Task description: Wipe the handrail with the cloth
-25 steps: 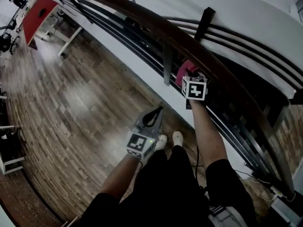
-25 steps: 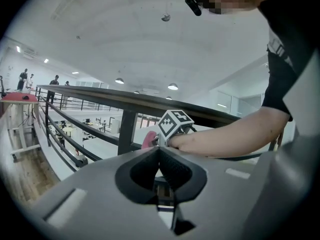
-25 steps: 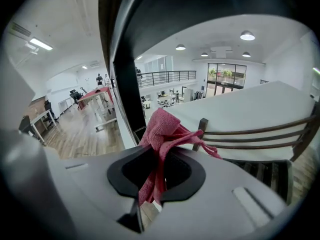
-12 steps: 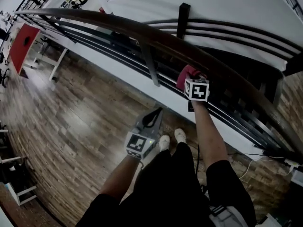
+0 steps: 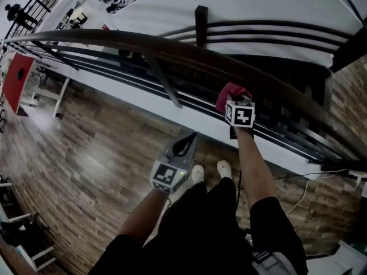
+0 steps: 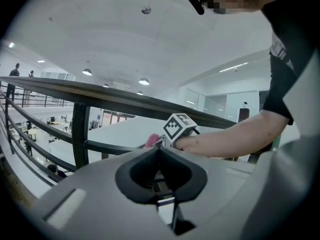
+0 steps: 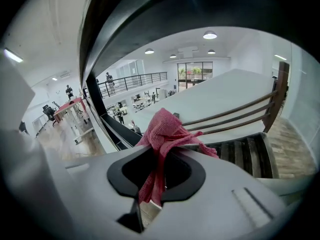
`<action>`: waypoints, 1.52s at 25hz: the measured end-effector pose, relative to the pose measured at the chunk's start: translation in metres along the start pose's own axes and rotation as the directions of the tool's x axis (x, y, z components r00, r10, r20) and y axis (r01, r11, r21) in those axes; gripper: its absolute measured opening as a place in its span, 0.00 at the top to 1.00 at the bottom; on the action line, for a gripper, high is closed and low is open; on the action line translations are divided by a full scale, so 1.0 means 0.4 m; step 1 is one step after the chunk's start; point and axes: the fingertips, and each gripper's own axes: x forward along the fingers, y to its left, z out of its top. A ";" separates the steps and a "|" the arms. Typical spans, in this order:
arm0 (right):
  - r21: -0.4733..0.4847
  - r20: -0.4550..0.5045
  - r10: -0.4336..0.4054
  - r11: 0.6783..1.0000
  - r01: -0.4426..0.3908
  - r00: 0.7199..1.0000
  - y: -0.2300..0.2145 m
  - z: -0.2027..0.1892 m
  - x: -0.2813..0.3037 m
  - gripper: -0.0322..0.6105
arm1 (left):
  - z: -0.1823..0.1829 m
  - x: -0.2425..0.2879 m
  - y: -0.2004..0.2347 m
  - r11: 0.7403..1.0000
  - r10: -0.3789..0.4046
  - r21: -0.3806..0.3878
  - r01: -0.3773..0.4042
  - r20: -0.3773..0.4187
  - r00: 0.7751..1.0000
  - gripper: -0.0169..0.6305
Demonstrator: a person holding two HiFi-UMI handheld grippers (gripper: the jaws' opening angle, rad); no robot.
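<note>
The dark wooden handrail [image 5: 172, 46] curves across the head view from upper left to far right. A pink-red cloth [image 5: 228, 92] is bunched against its near side, with my right gripper [image 5: 235, 103] shut on it. In the right gripper view the cloth [image 7: 165, 134] spills out between the jaws of the right gripper [image 7: 161, 151], and the handrail [image 7: 100, 24] arches close overhead. My left gripper [image 5: 188, 139] hangs lower, apart from the rail, shut with nothing in it. From the left gripper view [image 6: 159, 148] the handrail [image 6: 100, 96] and the cloth [image 6: 151, 141] show ahead.
A slanted metal post [image 5: 163, 82] and thin horizontal bars [image 5: 287, 128] run under the rail. Wooden floor [image 5: 97, 165] lies to the left, the person's white shoes [image 5: 223, 168] below. A white cable [image 5: 304, 191] trails at right. A red table [image 5: 14, 79] stands far left.
The right gripper, with the cloth in it, has slid rightwards along the handrail, away from the slanted post. The left gripper has stayed put.
</note>
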 end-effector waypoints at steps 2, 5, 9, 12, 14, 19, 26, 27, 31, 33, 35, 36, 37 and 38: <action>0.002 0.014 0.001 1.000 -0.001 1.000 -0.024 -0.007 -0.011 0.88 | -0.007 0.018 -0.023 1.000 -0.020 0.009 0.020 -0.010 1.000 0.97; 0.001 0.019 -0.009 1.000 0.009 1.000 -0.042 -0.015 -0.024 0.88 | -0.012 0.036 -0.031 0.999 -0.034 0.020 0.034 -0.023 0.999 0.97; -0.011 0.022 -0.012 1.000 0.012 1.000 -0.071 -0.029 -0.044 0.88 | -0.019 0.054 -0.063 0.999 -0.045 0.010 0.046 -0.037 0.998 0.97; -0.025 0.019 -0.011 1.000 0.011 1.000 -0.115 -0.048 -0.068 0.88 | -0.026 0.075 -0.117 0.997 -0.063 0.032 0.064 -0.039 0.997 0.97; -0.024 0.021 -0.012 1.000 0.012 1.000 -0.147 -0.058 -0.085 0.88 | -0.028 0.095 -0.146 0.997 -0.061 0.034 0.062 -0.034 0.998 0.97; -0.036 0.020 -0.011 0.999 0.011 1.000 -0.230 -0.089 -0.125 0.88 | -0.039 0.134 -0.235 0.999 -0.042 0.028 0.043 -0.033 0.999 0.97; -0.035 0.033 -0.024 0.999 0.025 0.999 -0.362 -0.142 -0.191 0.88 | -0.058 0.183 -0.357 0.998 -0.040 0.037 0.041 -0.027 0.999 0.97; -0.034 0.036 -0.024 0.999 0.025 0.999 -0.381 -0.150 -0.201 0.88 | -0.064 0.191 -0.376 0.998 -0.042 0.040 0.043 -0.029 0.999 0.97; -0.033 0.039 -0.039 0.999 0.040 0.998 -0.448 -0.177 -0.241 0.88 | -0.078 0.218 -0.444 0.997 -0.060 0.050 0.062 -0.027 0.998 0.97; -0.029 0.046 -0.053 0.998 0.054 0.998 -0.483 -0.189 -0.261 0.88 | -0.084 0.231 -0.477 0.996 -0.069 0.054 0.070 -0.024 0.997 0.97; -0.025 0.052 -0.067 0.997 0.068 0.996 -0.522 -0.205 -0.285 0.88 | -0.084 0.246 -0.517 0.995 -0.084 0.058 0.085 -0.022 0.996 0.97; -0.025 0.054 -0.072 0.997 0.074 0.996 -0.540 -0.213 -0.296 0.88 | -0.082 0.254 -0.537 0.994 -0.091 0.060 0.092 -0.019 0.996 0.97; -0.025 0.055 -0.076 0.997 0.077 0.996 -0.557 -0.221 -0.307 0.88 | -0.080 0.262 -0.554 0.993 -0.095 0.062 0.096 -0.017 0.995 0.97; -0.026 0.054 -0.077 0.997 0.079 0.996 -0.574 -0.227 -0.316 0.88 | -0.080 0.270 -0.570 0.993 -0.095 0.062 0.096 -0.015 0.995 0.97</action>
